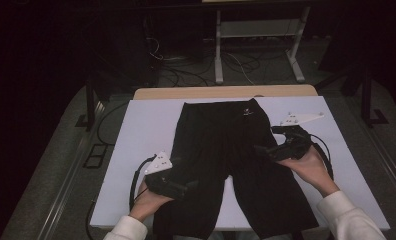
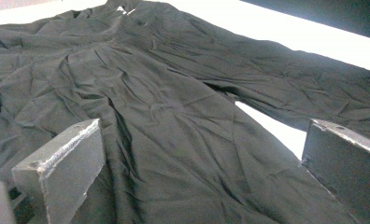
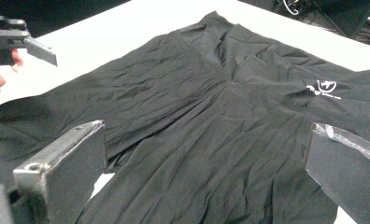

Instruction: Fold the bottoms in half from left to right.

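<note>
both grippers' jaws gape over black shorts (image 1: pixel 226 160); right gripper view reveals their white logo (image 3: pixel 324 88).

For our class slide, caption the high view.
Black shorts lie flat on a white table, open left tongs and right tongs over them.

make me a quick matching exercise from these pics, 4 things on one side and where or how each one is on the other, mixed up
Things:
1. black shorts
2. left gripper
3. right gripper
4. white logo

Place or state:
a. open, over the shorts leg at the left of the high view
b. printed near the waistband
c. spread flat on the white table
d. open, over the shorts leg at the right of the high view

Pairs: 1-c, 2-a, 3-d, 4-b
</note>
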